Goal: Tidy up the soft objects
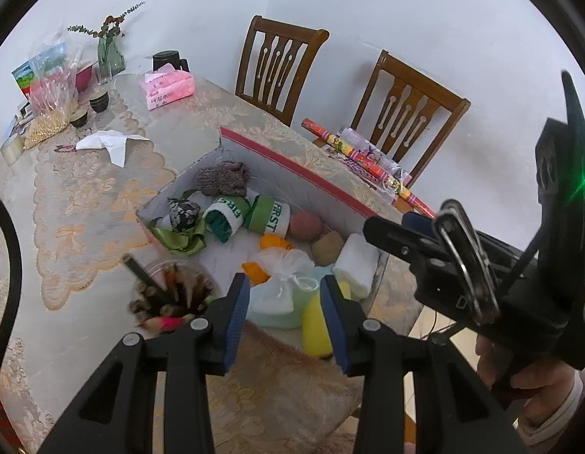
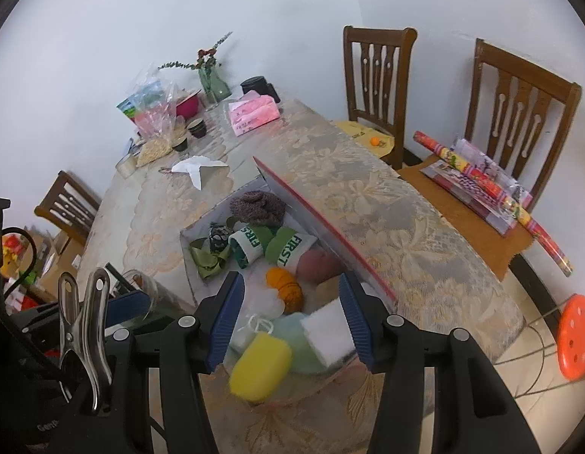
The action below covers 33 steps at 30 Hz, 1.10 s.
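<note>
Both tongs hang over the near end of the box, and both are let go, with nothing pinched between their blue pads. Left tongs [image 1: 285,317] have a gap between the pads, and the right tongs [image 2: 292,325] stand a bit wider.

Under the tongs spreads the desk [image 2: 387,204], covered in a lacy flower cloth. Past the desk, on the far side from the tongs, stand two brown wooden chairs [image 2: 375,75]. One chair holds rolls of bright wrapping paper [image 2: 489,189].

On the desk sits the open cardboard box [image 1: 285,159] with a red edge, right below and ahead of the tongs. All the soft things lie inside it. At the far end is a grey knitted piece [image 1: 222,178]. Closer in are two green and white socks [image 1: 269,213] with letters on them, and a green ribbon [image 1: 179,236] to their left. Then come a pink ball [image 1: 305,225], a brown ball [image 1: 327,247] and orange yarn [image 2: 285,283].

Nearest the tongs lie a white folded cloth [image 2: 326,331], a white mesh bag [image 1: 281,276], a pale green thing under it, and a yellow sponge [image 2: 260,367]. To the left of the left tongs is a jar of pencils [image 1: 167,291].
</note>
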Each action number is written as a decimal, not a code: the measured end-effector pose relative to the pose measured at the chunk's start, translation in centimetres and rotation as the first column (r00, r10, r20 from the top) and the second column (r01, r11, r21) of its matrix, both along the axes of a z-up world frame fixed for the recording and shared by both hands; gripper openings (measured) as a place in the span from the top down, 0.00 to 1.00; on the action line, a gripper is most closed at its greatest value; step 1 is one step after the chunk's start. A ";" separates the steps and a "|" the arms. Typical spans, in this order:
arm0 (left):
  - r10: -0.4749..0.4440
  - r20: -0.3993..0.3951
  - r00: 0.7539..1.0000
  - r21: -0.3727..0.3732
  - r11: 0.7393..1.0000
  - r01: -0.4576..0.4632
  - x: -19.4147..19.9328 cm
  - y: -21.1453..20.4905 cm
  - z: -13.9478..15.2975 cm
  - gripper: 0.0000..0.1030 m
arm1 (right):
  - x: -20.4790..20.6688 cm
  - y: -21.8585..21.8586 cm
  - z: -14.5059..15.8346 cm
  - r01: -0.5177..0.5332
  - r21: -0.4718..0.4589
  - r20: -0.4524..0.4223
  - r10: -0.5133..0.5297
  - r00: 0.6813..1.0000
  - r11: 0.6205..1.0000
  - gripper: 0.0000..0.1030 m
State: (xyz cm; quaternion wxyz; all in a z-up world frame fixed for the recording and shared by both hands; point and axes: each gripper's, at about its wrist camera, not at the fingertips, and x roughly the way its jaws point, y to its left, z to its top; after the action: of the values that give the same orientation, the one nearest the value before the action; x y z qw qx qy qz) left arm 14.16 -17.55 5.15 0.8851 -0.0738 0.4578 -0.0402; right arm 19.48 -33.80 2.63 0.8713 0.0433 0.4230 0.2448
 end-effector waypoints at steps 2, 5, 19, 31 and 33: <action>-0.007 0.004 1.000 0.002 1.000 0.007 -0.8 0.5 0.2 0.61 | -1.0 0.1 0.2 0.014 0.004 -0.001 -0.014 1.000 1.000 0.48; -0.018 0.005 1.000 0.005 1.000 0.018 -1.9 1.3 0.5 0.60 | -2.7 0.6 0.4 0.034 -0.002 0.006 -0.034 0.999 0.999 0.48; -0.047 0.009 0.999 0.035 0.998 0.046 -6.0 4.5 0.5 0.60 | -8.5 2.9 0.9 0.108 -0.020 0.009 -0.107 0.994 0.994 0.48; -0.039 -0.018 0.999 0.065 0.997 0.040 -8.2 6.5 -1.4 0.60 | -13.1 4.6 -0.4 0.145 -0.057 -0.021 -0.146 0.989 0.988 0.48; -0.041 -0.032 0.999 0.066 0.997 0.043 -8.4 6.7 -2.0 0.60 | -13.7 5.0 -0.7 0.152 -0.065 -0.030 -0.154 0.988 0.986 0.48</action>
State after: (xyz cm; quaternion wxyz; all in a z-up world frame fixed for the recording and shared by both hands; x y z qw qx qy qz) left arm 5.72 -10.82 3.14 0.8789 -0.0353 0.4738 -0.0423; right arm 5.80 -28.76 1.89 0.8810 0.0525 0.4411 0.1630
